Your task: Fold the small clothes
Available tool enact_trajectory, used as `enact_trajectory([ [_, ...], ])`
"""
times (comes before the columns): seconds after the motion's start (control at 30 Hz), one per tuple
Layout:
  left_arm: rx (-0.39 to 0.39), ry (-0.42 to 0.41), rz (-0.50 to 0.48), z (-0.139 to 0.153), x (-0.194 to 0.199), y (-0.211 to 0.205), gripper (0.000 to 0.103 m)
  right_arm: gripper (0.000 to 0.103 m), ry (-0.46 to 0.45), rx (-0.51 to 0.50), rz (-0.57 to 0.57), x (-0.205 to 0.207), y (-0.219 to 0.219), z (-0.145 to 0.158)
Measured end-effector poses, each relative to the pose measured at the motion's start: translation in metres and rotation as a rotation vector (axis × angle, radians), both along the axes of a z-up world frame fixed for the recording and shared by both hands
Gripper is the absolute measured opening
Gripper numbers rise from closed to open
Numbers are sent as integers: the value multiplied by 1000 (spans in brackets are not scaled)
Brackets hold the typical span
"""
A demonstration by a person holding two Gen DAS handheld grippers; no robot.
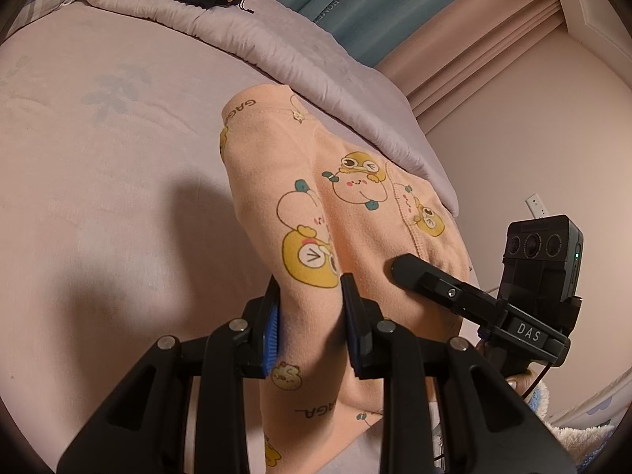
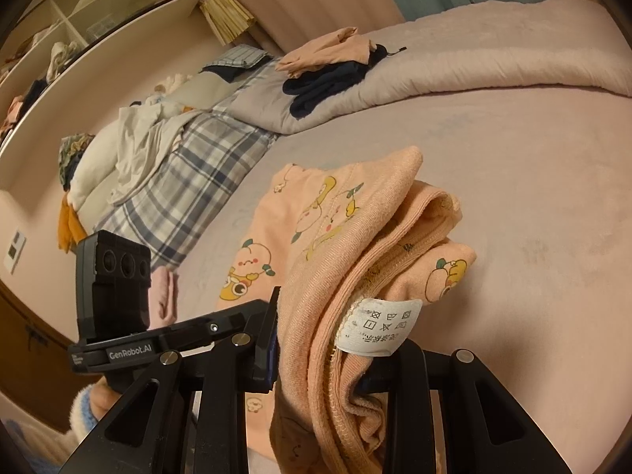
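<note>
- Left tongs point(image 1: 310, 308): I see both black jaws, one with a blue pad, pinching a fold of the peach garment point(image 1: 316, 205); the cloth passes between them and hangs below.
- Right tongs point(image 2: 339, 339): closed on a bunched edge of the same peach garment point(image 2: 316, 237), whose white care label point(image 2: 379, 328) faces my right wrist camera; the far jaw is mostly hidden by cloth.
- Peach garment: printed with yellow and white cartoon figures, held up between both tongs above the pink bed point(image 1: 98, 158), its far end drooping toward the sheet.
- Folded quilt point(image 2: 474, 63): lies across the far side of the bed, carrying a dark garment point(image 2: 320, 87) and another peach piece point(image 2: 331, 51).
- Plaid bedding point(image 2: 197, 181): lies at the left in the right wrist view, beside white clothes point(image 2: 138, 138).
</note>
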State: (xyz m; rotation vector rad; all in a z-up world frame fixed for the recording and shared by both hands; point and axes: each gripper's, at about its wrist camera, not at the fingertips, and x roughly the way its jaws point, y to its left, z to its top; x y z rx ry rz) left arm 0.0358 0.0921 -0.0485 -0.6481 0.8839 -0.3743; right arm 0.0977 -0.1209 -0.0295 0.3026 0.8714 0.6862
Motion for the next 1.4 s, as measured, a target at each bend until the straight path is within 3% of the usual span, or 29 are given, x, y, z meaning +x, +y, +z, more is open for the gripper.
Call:
enact_trajectory([
  [1.4, 7, 14, 7, 1, -1, -4, 26, 31, 9, 0, -3, 7, 3, -3],
])
